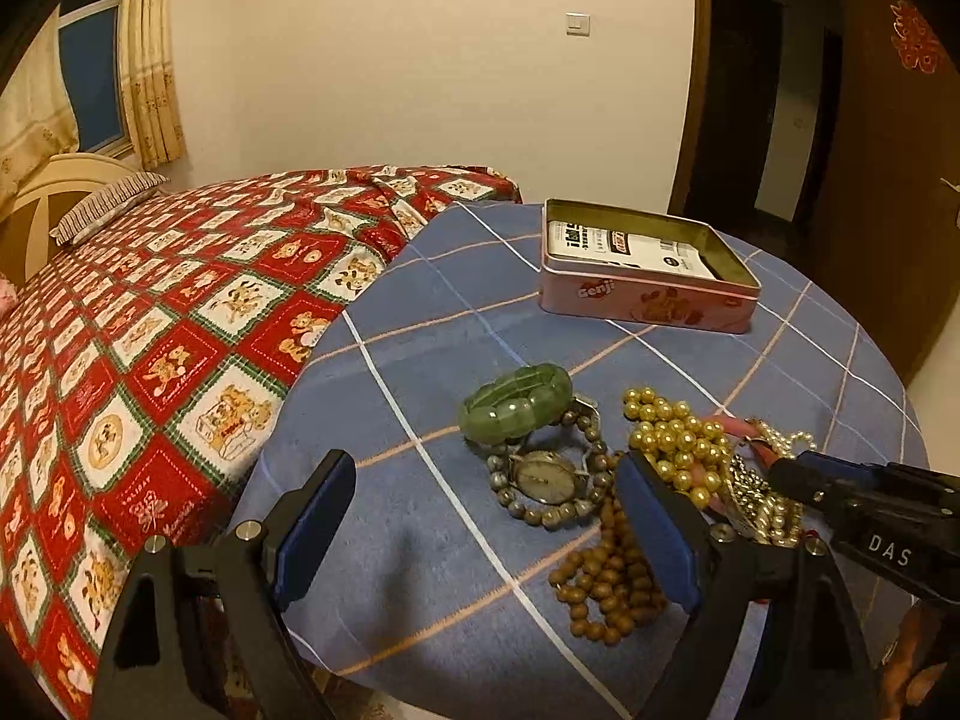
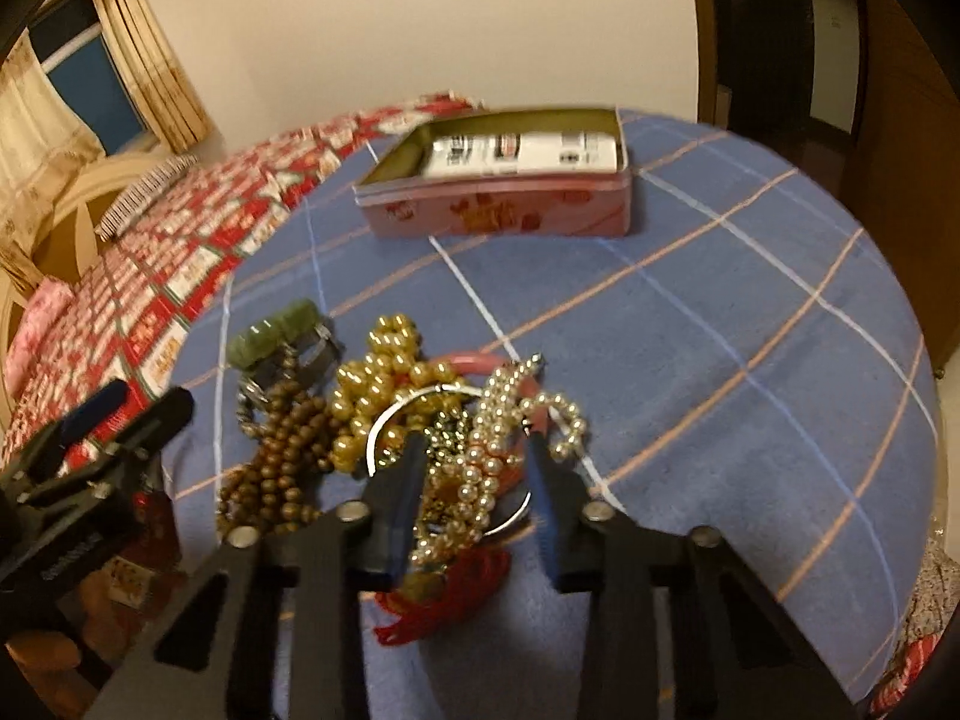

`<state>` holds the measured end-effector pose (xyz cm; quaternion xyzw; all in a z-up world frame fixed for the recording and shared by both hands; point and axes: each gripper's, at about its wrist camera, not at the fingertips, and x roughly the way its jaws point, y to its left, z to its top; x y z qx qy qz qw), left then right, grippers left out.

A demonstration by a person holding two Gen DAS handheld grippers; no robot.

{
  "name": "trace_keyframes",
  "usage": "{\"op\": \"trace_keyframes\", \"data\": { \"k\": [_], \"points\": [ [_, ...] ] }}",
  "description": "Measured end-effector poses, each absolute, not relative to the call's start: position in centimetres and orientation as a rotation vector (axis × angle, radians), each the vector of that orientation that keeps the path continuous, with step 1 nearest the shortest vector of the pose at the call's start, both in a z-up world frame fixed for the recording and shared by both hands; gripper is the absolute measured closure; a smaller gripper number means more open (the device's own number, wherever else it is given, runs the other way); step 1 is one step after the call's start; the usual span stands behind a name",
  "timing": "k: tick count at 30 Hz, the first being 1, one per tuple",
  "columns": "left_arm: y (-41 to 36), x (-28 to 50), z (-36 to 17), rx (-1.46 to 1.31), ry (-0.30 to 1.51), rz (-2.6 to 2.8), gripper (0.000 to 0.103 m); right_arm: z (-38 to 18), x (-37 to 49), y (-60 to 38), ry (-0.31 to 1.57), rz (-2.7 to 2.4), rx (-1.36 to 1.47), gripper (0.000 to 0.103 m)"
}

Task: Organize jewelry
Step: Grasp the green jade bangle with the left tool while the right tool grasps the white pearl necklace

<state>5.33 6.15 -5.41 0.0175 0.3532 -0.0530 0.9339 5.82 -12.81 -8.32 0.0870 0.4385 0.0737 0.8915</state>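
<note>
The bench [image 1: 456, 300] is round and covered in a blue cloth with a woven, slightly fuzzy nap, crossed by white and peach lines. At its far side stands a shallow rectangular pink tin [image 1: 648, 294], lid off, with a dull metal interior and a printed white and black packet lying flat inside. Nearer, the jewelry lies in a loose heap: a green bangle [image 1: 516, 399] of glossy translucent stone segments rests tilted on a watch [image 1: 545, 476] with a round pale dial and a strap of grey beads; beside it lie strings of small matte brown wooden beads [image 1: 600, 576], a cluster of shiny gold beads [image 1: 672, 438], a smooth pink ring-shaped bangle [image 2: 474, 360], a thin silver hoop [image 2: 384, 426], pale pearl strands [image 2: 498, 438] and a red tassel [image 2: 444, 594]. The left tool [image 1: 486, 516] angles downward over the bench edge, its blue-padded jaws standing wide apart and holding nothing. The right tool [image 2: 474, 480] pitches steeply into the heap, jaws partly drawn in either side of the pearl strands; whether the pads press on them cannot be told. A bed [image 1: 180, 324] with a red patchwork quilt lies beyond.
</note>
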Motion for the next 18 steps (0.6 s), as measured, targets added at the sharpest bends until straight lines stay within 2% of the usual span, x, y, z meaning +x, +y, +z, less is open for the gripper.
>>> {"op": "trace_keyframes", "data": {
  "k": [1, 2, 6, 15, 18],
  "points": [
    [6.2, 5.6, -5.4, 0.039, 0.720, -0.107, 0.015, -8.3, 6.0, -12.9, 0.904, 0.155, 0.181, 0.083],
    [6.3, 5.9, -5.3, 0.040, 0.718, -0.104, 0.015, -8.2, 5.9, -13.0, 0.899, 0.166, 0.189, 0.087],
    [6.4, 7.1, -5.0, 0.032, 0.709, -0.112, 0.015, -7.9, 6.1, -13.6, 0.895, 0.201, 0.218, 0.094],
    [4.7, 10.3, -5.0, 0.133, 0.699, -0.165, 0.015, -4.9, 5.9, -15.5, 0.817, 0.188, 0.252, 0.094],
    [4.0, 11.0, -5.9, 0.170, 0.725, -0.163, 0.015, -4.8, 6.2, -15.7, 0.835, 0.193, 0.260, 0.090]
  ]
}}
